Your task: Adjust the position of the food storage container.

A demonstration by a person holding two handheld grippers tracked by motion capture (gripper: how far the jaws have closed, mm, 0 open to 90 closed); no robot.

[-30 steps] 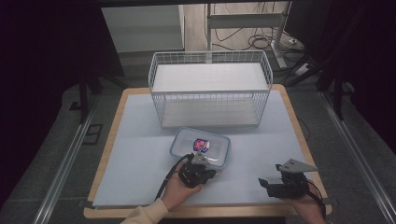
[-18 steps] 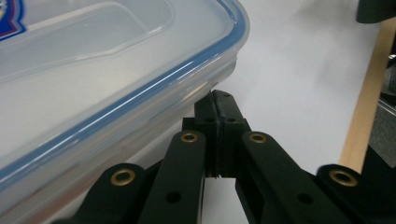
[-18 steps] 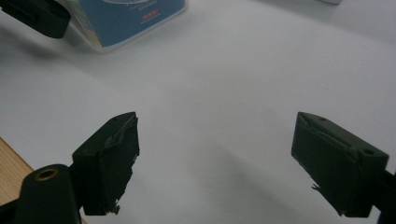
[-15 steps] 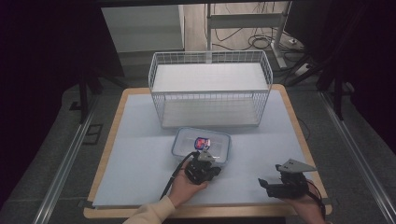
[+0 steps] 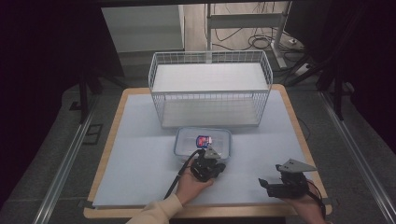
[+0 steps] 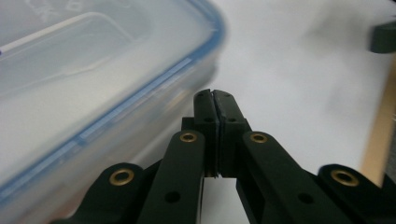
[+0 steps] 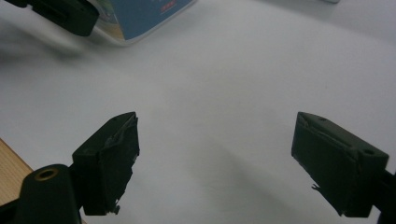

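The desk (image 5: 140,154) is covered with a pale sheet, and at its far side stands a white wire basket (image 5: 210,91), long axis running left to right. Just in front of the basket lies a clear plastic container (image 5: 203,142) with a blue-edged lid, a small red and blue item visible through it; its long axis also runs across the desk. The left gripper (image 5: 208,164) sits at the container's near edge, and the left gripper view shows its jaws pressed together with nothing between them, tips right beside the lid's blue rim (image 6: 140,91). The container therefore lies directly ahead of this gripper and slightly to its left, making the left hand clearly the nearer one. The right gripper (image 5: 285,182) rests well apart near the desk's front right corner, jaws spread wide over bare sheet.
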